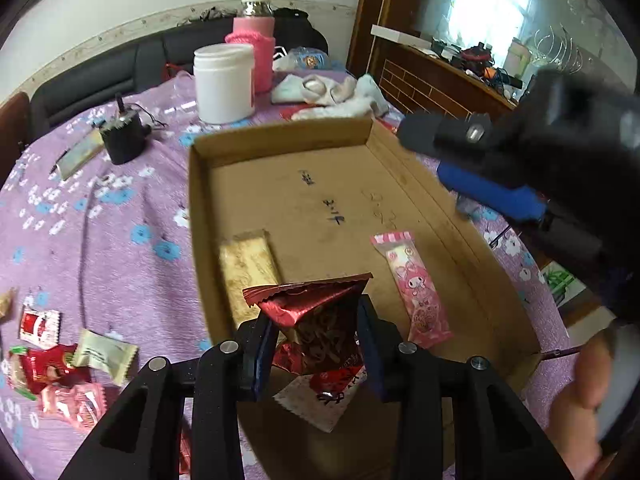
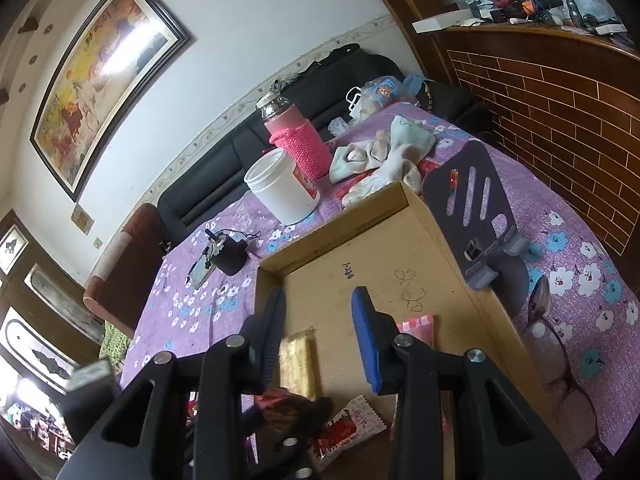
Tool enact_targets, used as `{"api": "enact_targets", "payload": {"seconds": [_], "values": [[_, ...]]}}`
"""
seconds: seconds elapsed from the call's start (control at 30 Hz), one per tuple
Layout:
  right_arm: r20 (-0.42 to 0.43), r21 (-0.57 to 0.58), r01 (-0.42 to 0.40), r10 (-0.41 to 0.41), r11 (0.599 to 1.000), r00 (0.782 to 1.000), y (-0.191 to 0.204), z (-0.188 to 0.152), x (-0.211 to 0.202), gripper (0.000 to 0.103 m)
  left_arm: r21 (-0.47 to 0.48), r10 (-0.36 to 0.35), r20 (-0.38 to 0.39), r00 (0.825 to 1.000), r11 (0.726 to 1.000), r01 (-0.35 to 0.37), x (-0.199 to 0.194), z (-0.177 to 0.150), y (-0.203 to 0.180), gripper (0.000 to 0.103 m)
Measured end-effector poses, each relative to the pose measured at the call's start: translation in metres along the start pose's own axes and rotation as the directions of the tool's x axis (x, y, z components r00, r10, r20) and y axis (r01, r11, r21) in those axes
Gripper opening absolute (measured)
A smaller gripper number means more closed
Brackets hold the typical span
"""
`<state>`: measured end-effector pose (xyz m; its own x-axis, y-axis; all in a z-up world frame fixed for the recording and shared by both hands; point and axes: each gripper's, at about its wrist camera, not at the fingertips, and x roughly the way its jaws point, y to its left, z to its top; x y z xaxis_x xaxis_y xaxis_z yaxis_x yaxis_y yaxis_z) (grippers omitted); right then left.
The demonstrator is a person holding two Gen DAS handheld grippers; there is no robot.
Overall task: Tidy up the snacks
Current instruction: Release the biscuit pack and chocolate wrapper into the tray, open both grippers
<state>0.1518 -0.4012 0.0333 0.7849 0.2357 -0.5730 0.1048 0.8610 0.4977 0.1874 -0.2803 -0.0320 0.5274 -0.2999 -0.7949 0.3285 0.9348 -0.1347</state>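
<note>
nearest the left wrist camera, the left gripper (image 1: 318, 344) is clenched on a crumpled red foil snack packet (image 1: 320, 320), its two fingers pressing the packet's sides and holding it just above the near end of a shallow cardboard box (image 1: 460, 224). under the packet, on the box floor, lies a white and red sachet (image 1: 320, 398). a little farther in the box, a pale yellow wrapped bar (image 1: 248, 270) lies to the left and a pink character-print packet (image 1: 416, 292) to the right, well apart.

on the purple flowered tablecloth (image 1: 112, 240) left of the box sits a loose cluster of small wrapped snacks (image 1: 60, 364).

the right gripper (image 2: 320, 340) hangs over the same box with its fingers spread wide and nothing between them; it touches nothing.

beyond the box's far wall stand a white plastic jar (image 1: 224, 82) and, behind it, a bottle in a pink knitted sleeve (image 1: 256, 50).
</note>
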Motion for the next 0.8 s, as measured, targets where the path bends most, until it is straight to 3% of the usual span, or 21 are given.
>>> {"api": "enact_targets", "payload": {"seconds": [0.1, 0.17, 0.2, 0.47, 0.8], "values": [[0.006, -0.013, 0.0, 0.0, 1.0, 1.0, 0.003, 0.0, -0.003, 0.034, -0.009, -0.008, -0.02, 1.0, 1.0, 0.008, 0.005, -0.001, 0.002, 0.043], [0.009, -0.017, -0.005, 0.005, 1.0, 1.0, 0.005, -0.001, -0.004, 0.034, -0.025, -0.019, -0.022, 1.0, 1.0, 0.018, 0.003, -0.003, 0.005, 0.06], [0.01, -0.017, -0.005, 0.006, 1.0, 1.0, 0.005, -0.001, -0.004, 0.034, -0.032, -0.022, -0.014, 1.0, 0.999, 0.021, 0.0, -0.003, 0.006, 0.063], [0.014, -0.027, -0.008, 0.008, 1.0, 1.0, 0.008, -0.002, -0.003, 0.034, -0.062, -0.023, 0.019, 1.0, 0.998, 0.025, -0.023, -0.005, 0.024, 0.064], [-0.014, -0.121, -0.034, 0.033, 0.992, 0.999, 0.035, -0.017, 0.007, 0.034, -0.129, 0.041, 0.063, 0.997, 0.991, -0.032, -0.062, -0.019, 0.082, 0.064]]}}
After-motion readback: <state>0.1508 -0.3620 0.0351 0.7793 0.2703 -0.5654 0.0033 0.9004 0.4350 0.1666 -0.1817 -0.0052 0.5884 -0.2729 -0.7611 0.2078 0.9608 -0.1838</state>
